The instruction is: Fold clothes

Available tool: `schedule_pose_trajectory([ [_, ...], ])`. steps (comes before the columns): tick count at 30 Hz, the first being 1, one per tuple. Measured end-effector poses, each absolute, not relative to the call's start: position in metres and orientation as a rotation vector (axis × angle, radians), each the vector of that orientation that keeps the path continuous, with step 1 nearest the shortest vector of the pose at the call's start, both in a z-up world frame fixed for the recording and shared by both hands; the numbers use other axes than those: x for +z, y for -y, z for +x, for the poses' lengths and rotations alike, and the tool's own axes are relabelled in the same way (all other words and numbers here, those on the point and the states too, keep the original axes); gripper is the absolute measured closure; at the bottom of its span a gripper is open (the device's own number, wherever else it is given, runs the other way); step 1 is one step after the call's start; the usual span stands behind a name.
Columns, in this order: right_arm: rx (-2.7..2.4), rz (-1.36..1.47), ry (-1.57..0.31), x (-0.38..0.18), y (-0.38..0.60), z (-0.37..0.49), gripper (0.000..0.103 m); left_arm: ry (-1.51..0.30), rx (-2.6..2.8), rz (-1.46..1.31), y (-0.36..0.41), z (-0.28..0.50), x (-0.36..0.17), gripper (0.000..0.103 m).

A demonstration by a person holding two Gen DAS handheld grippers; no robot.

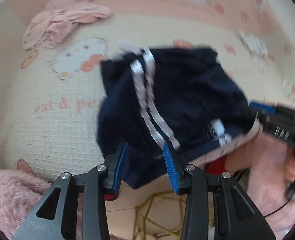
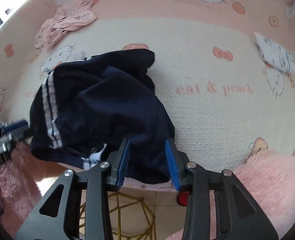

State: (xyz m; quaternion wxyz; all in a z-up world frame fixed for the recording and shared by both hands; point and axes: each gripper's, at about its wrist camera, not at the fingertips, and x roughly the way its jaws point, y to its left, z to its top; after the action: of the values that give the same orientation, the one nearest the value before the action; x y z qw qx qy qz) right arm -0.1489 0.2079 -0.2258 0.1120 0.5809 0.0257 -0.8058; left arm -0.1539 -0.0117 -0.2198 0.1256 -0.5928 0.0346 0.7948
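Though the left wrist view is blurred, the left gripper (image 1: 144,147) stands spread-jawed at the near hem of one navy shorts (image 1: 173,92), likely lining up a pinch. In the right view, the right gripper (image 2: 147,143) gapes likewise; two other garments lie apart: pink clothes (image 2: 67,20), a folded white piece (image 2: 275,55).

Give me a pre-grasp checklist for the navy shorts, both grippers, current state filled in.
1. Left gripper open: ok.
2. Right gripper open: ok.
3. Navy shorts flat on the blanket: not ok, crumpled, near hem hanging over the edge.
4. Fabric between each gripper's fingers: cannot tell, cloth is in line with both gaps, depth unclear.
5. Pink clothes clear of the work area: ok, far corner.
6. Left view sharp: not ok, blurred.
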Motion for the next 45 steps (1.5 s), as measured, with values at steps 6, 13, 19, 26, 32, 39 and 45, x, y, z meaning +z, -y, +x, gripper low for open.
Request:
schedule_pose_trajectory([
  [6,-2.307,1.689,-0.187,-0.234,-0.197,-0.126,0.063,-0.273,2.285,-1.673,-0.020,-0.140,-0.232,0.064],
  [13,-2.266,1.779,0.084,-0.233,-0.216,-0.109,0.063,-0.419,2.249,-1.703,-0.049,-0.144,-0.252,0.064],
  [19,-2.190,1.773,0.231,-0.231,-0.224,-0.097,0.059,-0.326,2.379,-1.663,-0.043,-0.153,-0.241,0.087],
  [26,-2.006,1.811,0.443,-0.250,-0.226,-0.092,0.051,0.007,2.497,-1.598,0.001,-0.155,-0.216,0.090],
  [32,-1.980,1.809,0.696,-0.270,-0.235,-0.100,0.048,0.203,2.548,-1.535,0.031,-0.149,-0.202,0.090],
  [39,-2.054,1.650,0.678,-0.252,-0.239,-0.091,0.048,0.477,2.469,-1.479,0.045,-0.155,-0.203,0.090],
  [45,-2.038,1.661,0.695,-0.272,-0.226,-0.115,0.052,0.523,2.393,-1.552,0.040,-0.160,-0.221,0.089],
])
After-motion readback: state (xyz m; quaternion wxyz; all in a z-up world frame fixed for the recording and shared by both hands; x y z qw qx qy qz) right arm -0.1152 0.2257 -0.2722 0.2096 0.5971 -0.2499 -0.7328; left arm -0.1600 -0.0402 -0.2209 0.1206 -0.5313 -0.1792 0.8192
